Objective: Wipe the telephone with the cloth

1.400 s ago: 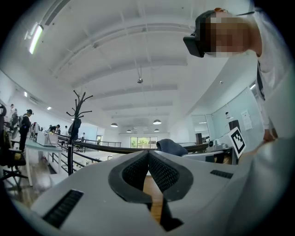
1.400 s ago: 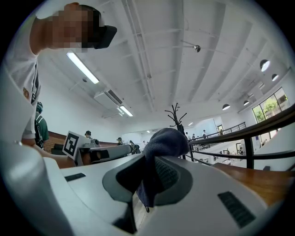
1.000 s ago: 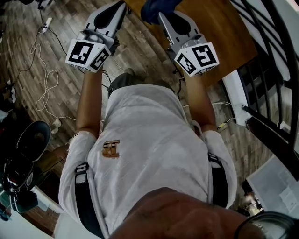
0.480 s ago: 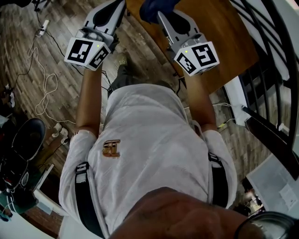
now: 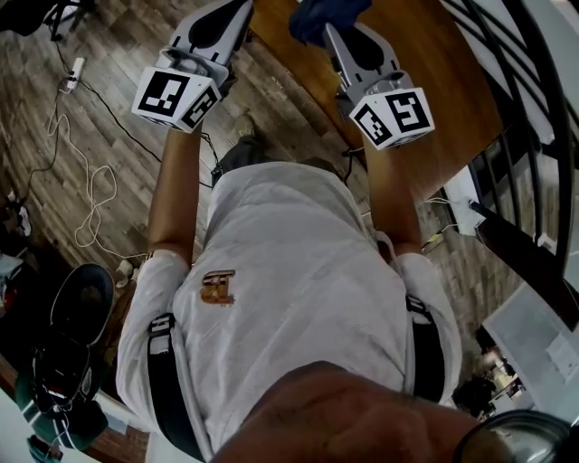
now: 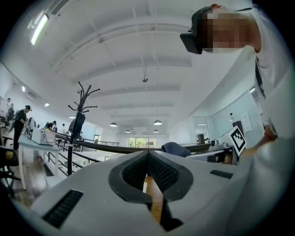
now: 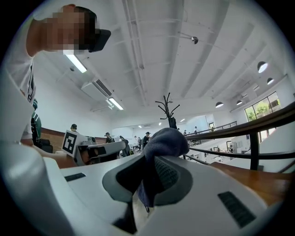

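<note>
No telephone shows in any view. A dark blue cloth [image 5: 324, 15] is bunched between the jaws of my right gripper [image 5: 348, 36], which is shut on it over the near edge of the wooden table [image 5: 425, 63]. In the right gripper view the cloth [image 7: 164, 140] bulges up from between the pads. My left gripper [image 5: 222, 23] is held level beside it, over the floor, left of the table. Its pads [image 6: 159, 173] meet with nothing between them. From the left gripper view the cloth [image 6: 175, 149] shows off to the right.
White and dark cables [image 5: 86, 181] trail over the wood floor at the left, by a black chair [image 5: 77, 303]. A black railing [image 5: 520, 118] runs along the right, past the table. A coat stand [image 6: 82, 108] and several people stand far off.
Both grippers have drifted slightly right in the head view and kept their pose. The floor, cables and chair have slid down the picture. The cloth stays gripped.
</note>
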`<move>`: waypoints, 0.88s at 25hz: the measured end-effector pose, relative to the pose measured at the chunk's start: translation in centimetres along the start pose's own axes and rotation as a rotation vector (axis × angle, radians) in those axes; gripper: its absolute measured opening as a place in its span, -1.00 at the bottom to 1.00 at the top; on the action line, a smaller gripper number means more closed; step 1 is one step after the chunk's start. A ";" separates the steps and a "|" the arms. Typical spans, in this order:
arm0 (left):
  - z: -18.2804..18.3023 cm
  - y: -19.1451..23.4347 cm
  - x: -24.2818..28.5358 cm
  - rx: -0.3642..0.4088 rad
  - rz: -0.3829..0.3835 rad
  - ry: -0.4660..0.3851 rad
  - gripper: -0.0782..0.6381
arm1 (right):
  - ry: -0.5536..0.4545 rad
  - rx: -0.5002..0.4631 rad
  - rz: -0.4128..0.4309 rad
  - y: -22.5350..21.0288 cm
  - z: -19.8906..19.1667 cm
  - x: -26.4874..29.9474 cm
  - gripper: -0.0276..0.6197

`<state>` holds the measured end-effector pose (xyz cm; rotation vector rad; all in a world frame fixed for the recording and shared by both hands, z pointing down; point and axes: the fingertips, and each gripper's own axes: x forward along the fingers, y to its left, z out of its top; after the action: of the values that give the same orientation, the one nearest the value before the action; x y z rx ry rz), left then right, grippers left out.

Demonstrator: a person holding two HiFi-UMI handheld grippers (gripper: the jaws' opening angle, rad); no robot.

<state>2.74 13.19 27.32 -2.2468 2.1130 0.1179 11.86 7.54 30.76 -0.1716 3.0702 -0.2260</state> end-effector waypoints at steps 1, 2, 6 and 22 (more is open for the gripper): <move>0.2 1.3 -0.1 -0.001 -0.017 -0.005 -0.73 | 0.000 -0.004 -0.014 0.3 0.2 1.3 -0.73; 0.4 2.5 -0.2 0.000 -0.035 -0.010 -0.73 | -0.002 -0.009 -0.027 0.7 0.4 2.5 -0.73; 0.6 6.4 -0.5 -0.001 -0.095 -0.007 -0.73 | -0.007 -0.023 -0.073 2.0 0.6 6.7 -0.73; -2.3 25.2 7.4 -0.073 -0.271 0.092 -0.73 | 0.069 0.007 -0.306 -3.8 -0.1 23.8 -0.73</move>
<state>-21.88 4.10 29.23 -2.6024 1.8468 0.0812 -11.40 1.11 30.24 -0.6475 3.0962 -0.2612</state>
